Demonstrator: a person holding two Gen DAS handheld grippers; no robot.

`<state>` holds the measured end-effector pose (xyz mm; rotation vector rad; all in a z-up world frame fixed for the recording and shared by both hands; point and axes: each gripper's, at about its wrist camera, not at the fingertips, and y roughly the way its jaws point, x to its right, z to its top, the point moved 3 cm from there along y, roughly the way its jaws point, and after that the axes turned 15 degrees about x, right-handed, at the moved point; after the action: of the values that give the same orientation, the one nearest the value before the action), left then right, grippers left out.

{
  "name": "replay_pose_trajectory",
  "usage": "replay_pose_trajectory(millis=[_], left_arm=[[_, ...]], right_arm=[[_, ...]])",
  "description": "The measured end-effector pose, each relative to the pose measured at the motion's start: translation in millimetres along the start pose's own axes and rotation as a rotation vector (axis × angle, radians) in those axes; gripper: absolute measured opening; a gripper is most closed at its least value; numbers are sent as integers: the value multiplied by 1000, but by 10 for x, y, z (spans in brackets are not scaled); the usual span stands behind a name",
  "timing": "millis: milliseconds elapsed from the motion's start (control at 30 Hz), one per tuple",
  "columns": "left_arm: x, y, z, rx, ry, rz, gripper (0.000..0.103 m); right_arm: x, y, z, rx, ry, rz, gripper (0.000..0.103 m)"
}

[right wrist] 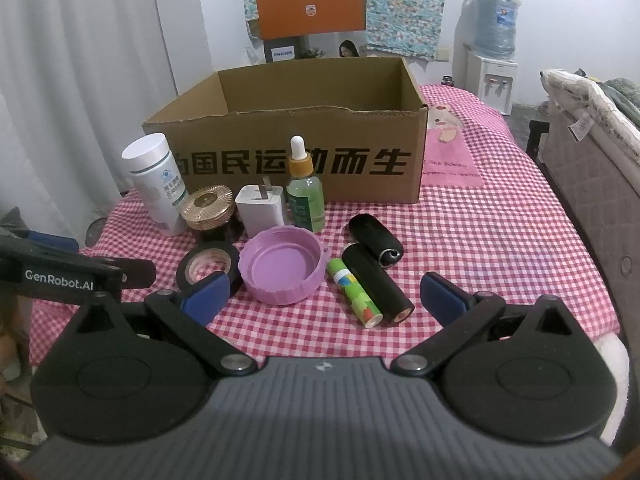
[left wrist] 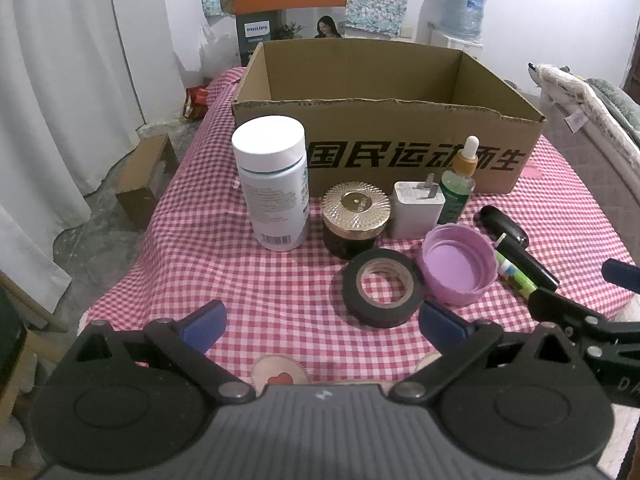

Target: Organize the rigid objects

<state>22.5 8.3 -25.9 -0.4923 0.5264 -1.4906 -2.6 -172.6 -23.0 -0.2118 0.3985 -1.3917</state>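
Note:
An open cardboard box (left wrist: 400,156) (right wrist: 280,160) stands at the back of the checked table. In front of it are a white bottle (left wrist: 274,184) (right wrist: 158,184), a gold-lidded jar (left wrist: 354,214) (right wrist: 208,206), a white charger (left wrist: 416,208) (right wrist: 260,210), a green dropper bottle (left wrist: 460,188) (right wrist: 306,192), black tape (left wrist: 382,286) (right wrist: 208,266), a purple lid (left wrist: 458,266) (right wrist: 282,266), a green glue stick (right wrist: 354,294) and two black cylinders (right wrist: 376,246) (right wrist: 378,284). My left gripper (left wrist: 322,326) is open before the tape. My right gripper (right wrist: 324,298) is open around the glue stick's near end.
A red-and-white checked cloth (right wrist: 500,240) covers the table. A padded bed edge (right wrist: 592,152) lies to the right, curtains (left wrist: 60,100) to the left. An orange Philips box (right wrist: 312,12) and a water dispenser (right wrist: 494,56) stand behind. A small carton (left wrist: 146,180) sits on the floor.

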Motion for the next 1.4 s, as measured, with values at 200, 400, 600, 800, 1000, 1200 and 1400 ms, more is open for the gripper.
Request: replay_pose_trajectory(millis=[200, 400, 600, 800, 1000, 1200, 1400], left_arm=[[-10, 0, 4, 2, 1, 2, 103], [-15, 2, 3, 0, 3, 4, 103], [-14, 2, -2, 0, 6, 7, 103], [-23, 3, -4, -3, 7, 12, 103], [-20, -1, -9, -3, 10, 17, 103], [-15, 12, -8, -9, 15, 20, 103], [-5, 30, -17, -16, 20, 25, 103]], right_arm=[[-8, 0, 4, 0, 1, 0, 102], [-13, 7, 8, 2, 0, 1, 102], [-16, 5, 8, 2, 1, 1, 102], [-22, 8, 13, 4, 1, 3, 102], [-23, 10, 12, 5, 3, 2, 102], [-24, 14, 9, 4, 3, 3, 102], [-19, 18, 2, 2, 5, 5, 102]])
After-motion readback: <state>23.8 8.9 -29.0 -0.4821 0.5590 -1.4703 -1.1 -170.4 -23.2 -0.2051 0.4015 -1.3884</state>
